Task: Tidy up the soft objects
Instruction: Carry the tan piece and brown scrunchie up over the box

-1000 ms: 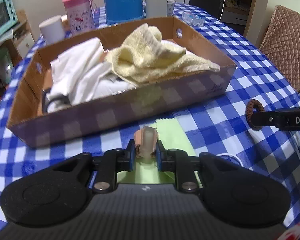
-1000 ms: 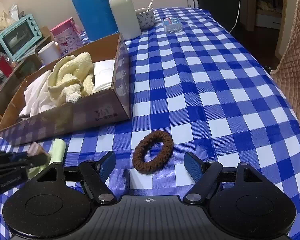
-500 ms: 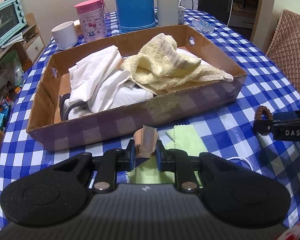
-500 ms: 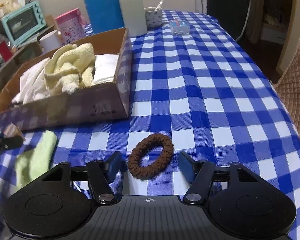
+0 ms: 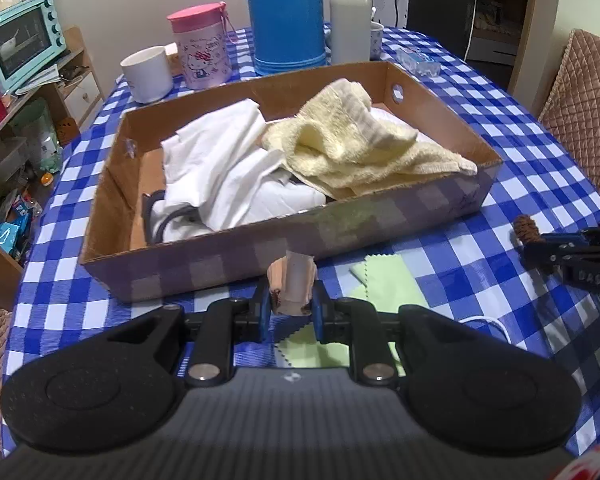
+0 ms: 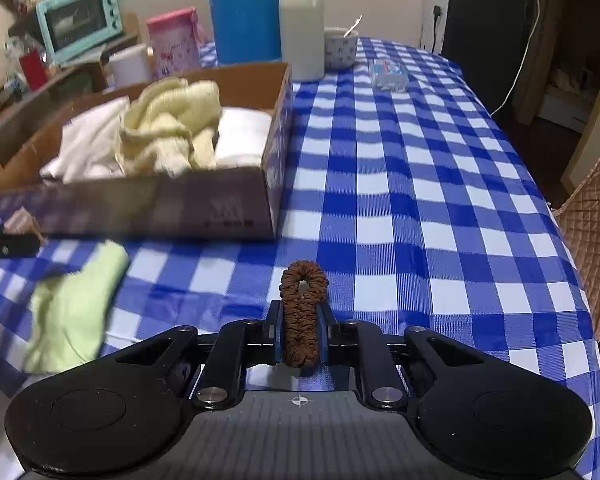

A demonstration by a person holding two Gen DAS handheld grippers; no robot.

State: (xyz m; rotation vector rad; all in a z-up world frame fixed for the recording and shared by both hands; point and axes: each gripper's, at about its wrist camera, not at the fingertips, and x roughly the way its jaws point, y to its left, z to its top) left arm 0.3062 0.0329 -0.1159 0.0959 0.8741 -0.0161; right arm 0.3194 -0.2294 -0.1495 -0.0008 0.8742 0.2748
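Observation:
My left gripper (image 5: 290, 300) is shut on a small beige and pink soft piece (image 5: 296, 280), held just above the table in front of the cardboard box (image 5: 220, 256). The box holds a yellow towel (image 5: 352, 136) and white cloth (image 5: 220, 160). A green cloth (image 5: 384, 284) lies flat under and to the right of the left gripper. My right gripper (image 6: 302, 336) is closing its jaws on a brown scrunchie (image 6: 303, 292); the pads squeeze it into a narrow loop on the checked tablecloth. The box (image 6: 160, 208) stands to its left, the green cloth (image 6: 72, 304) nearer.
Behind the box stand a blue flask (image 5: 286, 16), a white bottle (image 5: 350, 20), a pink canister (image 5: 200, 52) and a white mug (image 5: 148, 74). A tissue pack (image 6: 388, 74) lies far right. A quilted chair (image 5: 584, 112) borders the table's right edge.
The right gripper's jaws have come together around the scrunchie, pressing the round ring into a narrow loop. The left gripper has risen a little, still gripping the beige piece.

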